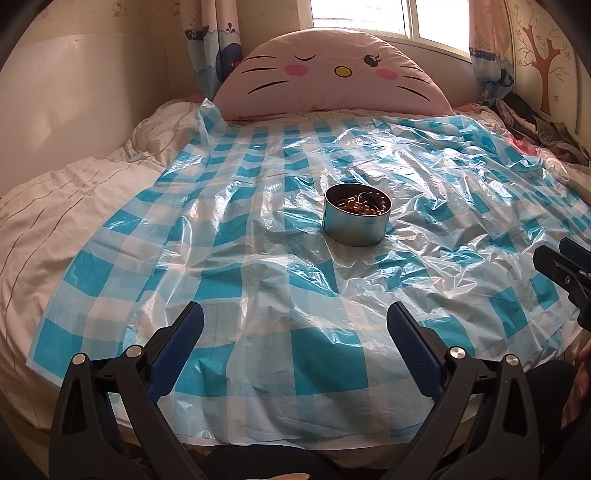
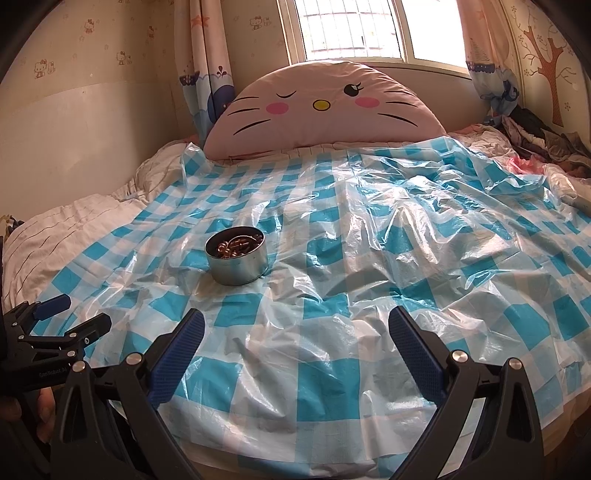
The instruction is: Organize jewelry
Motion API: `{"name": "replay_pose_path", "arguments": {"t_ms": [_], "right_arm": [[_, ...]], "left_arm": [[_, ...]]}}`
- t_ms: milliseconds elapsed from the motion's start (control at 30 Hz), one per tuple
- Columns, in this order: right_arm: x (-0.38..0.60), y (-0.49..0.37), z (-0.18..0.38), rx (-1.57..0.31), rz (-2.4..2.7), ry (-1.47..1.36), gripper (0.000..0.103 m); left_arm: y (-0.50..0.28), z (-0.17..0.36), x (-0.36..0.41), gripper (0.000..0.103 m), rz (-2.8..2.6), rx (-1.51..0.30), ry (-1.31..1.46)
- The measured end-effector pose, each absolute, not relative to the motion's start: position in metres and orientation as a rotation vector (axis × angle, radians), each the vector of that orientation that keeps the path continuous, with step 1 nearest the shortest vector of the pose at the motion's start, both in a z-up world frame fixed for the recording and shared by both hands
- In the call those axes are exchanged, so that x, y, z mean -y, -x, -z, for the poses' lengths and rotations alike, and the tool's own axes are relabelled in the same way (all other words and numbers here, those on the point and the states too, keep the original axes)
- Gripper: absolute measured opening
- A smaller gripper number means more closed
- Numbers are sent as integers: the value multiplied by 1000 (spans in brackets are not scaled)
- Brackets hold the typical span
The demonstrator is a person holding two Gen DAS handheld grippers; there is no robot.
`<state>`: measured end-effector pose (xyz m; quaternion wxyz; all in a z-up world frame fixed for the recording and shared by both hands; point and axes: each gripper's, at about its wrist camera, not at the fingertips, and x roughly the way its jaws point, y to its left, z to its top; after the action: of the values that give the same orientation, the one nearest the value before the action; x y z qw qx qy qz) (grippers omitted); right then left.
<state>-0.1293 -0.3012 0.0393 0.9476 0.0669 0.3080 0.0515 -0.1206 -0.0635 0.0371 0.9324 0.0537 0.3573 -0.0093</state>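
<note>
A round metal tin [image 1: 356, 220] stands upright on the blue-and-white checked plastic sheet [image 1: 258, 258] on the bed. It holds beaded jewelry [image 1: 364, 203] of brown and gold beads. In the right wrist view the tin [image 2: 237, 263] is left of centre, with the jewelry [image 2: 236, 244] inside. My left gripper [image 1: 295, 314] is open and empty, well short of the tin. My right gripper [image 2: 296, 321] is open and empty, near the front of the sheet. The right gripper shows at the right edge of the left wrist view [image 1: 565, 269], and the left gripper at the lower left of the right wrist view [image 2: 70, 314].
A pink cat-face cushion [image 1: 325, 77] leans at the head of the bed under the window [image 2: 369, 29]. Crumpled clothes [image 1: 546, 133] lie at the far right. White striped bedding [image 1: 55, 221] lies left of the sheet. A wall [image 1: 74, 92] runs along the left.
</note>
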Motion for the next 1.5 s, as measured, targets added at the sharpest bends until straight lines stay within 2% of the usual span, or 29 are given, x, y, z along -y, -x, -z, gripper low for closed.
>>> {"name": "replay_pose_path", "arguments": {"t_ms": [1500], "right_arm": [[301,129,-38,-638,-102,-122,96]], "left_arm": [[120,-37,59,95,23,-732,-96]]}}
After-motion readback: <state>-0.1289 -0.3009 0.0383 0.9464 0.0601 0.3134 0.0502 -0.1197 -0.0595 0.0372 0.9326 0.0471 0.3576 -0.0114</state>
